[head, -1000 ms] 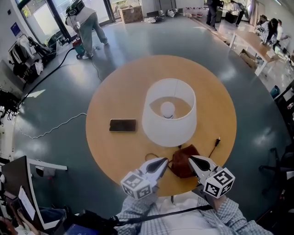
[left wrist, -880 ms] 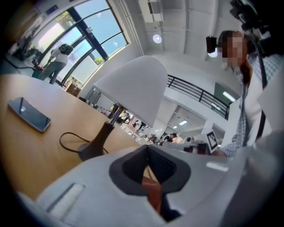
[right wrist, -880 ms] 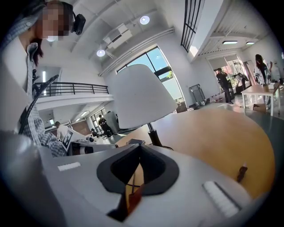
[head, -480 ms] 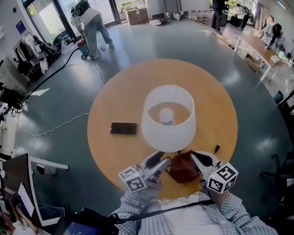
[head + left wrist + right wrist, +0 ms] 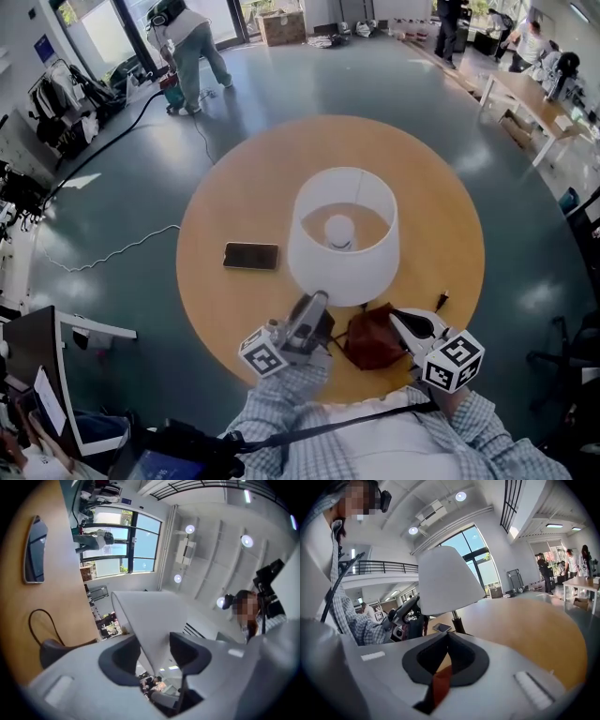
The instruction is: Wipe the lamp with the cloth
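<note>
The lamp (image 5: 342, 234) stands mid-table with a white shade and a lit-looking bulb inside. My left gripper (image 5: 313, 306) is raised to the shade's near lower rim. In the left gripper view the shade (image 5: 145, 616) edge runs between the jaws of this gripper (image 5: 154, 641). The jaws have just been closing, with a gap still showing beside the rim. The dark red cloth (image 5: 373, 337) lies bunched at the table's near edge. My right gripper (image 5: 399, 321) is shut on it, and a red strip of cloth (image 5: 439, 682) shows between the jaws.
A black phone (image 5: 251, 256) lies left of the lamp on the round wooden table (image 5: 234, 187). The lamp's dark cord (image 5: 42, 620) loops near the base, and its plug (image 5: 443, 291) lies at the right. People stand far off across the room.
My left gripper has lifted away from beside the cloth, rolled, and risen to the shade's rim with its jaws now apart. The right gripper stays shut on the cloth.
</note>
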Motion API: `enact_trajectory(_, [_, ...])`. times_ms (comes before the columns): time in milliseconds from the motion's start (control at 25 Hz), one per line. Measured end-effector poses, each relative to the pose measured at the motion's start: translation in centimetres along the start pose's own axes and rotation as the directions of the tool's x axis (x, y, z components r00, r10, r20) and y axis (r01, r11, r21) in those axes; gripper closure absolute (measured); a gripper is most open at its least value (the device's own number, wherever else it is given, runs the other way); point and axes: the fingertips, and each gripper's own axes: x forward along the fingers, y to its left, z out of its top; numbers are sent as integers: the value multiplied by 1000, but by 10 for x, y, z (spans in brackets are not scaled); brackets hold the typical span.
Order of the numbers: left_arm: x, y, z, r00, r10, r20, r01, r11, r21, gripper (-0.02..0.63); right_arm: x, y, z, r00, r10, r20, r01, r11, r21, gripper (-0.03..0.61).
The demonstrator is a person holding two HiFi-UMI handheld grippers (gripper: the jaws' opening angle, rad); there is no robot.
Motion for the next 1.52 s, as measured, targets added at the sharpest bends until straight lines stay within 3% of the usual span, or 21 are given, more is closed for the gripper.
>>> enact_trajectory(120, [0, 0, 0, 1000, -15, 3, 15, 1000, -3, 436, 3, -1, -10, 998, -7, -61, 2, 997, -80, 575])
enact_trajectory(280, [0, -2, -3, 1000, -5, 19, 5, 1000, 0, 439, 6, 5, -33, 986, 35, -163, -46, 997, -65, 575])
enact_trajectory(480, [-1, 0, 1, 999, 4, 33, -4, 1000, -1, 439, 23, 0, -88, 925, 10, -380, -103, 969, -225, 574])
enact_trajectory(520, [0, 0, 1, 999, 5, 37, -5, 1000, -3, 439, 27, -1, -101, 909, 10, -417, -123, 962, -243, 558])
enact_trajectory(680, [-1, 0, -1, 999, 8, 42, -8, 1000, -7, 440, 36, 1, -141, 846, -2, -533, -175, 943, -283, 361])
enact_trajectory(880, [-3, 0, 1, 998, 12, 56, -12, 1000, -2, 439, 45, 9, -162, 795, -10, -607, -222, 926, -306, 324])
enact_trajectory(1160, [-2, 1, 2, 998, 17, 68, -16, 1000, -10, 439, 50, 4, -174, 801, 50, -597, -242, 939, -246, 350])
enact_trajectory(1240, [-2, 1, 2, 997, 18, 74, -17, 1000, -13, 439, 49, 5, -175, 791, 70, -608, -241, 949, -205, 428])
enact_trajectory(1360, [-3, 2, 2, 996, 25, 84, -23, 1000, -19, 439, 48, 8, -172, 785, 96, -612, -230, 963, -144, 471])
enact_trajectory(1440, [-4, 3, 2, 996, 29, 86, -27, 999, -21, 439, 45, 8, -163, 808, 113, -578, -217, 970, -113, 480])
enact_trajectory(1520, [-4, 4, 3, 996, 28, 88, -26, 999, -22, 440, 39, 5, -144, 853, 124, -507, -188, 979, -76, 482])
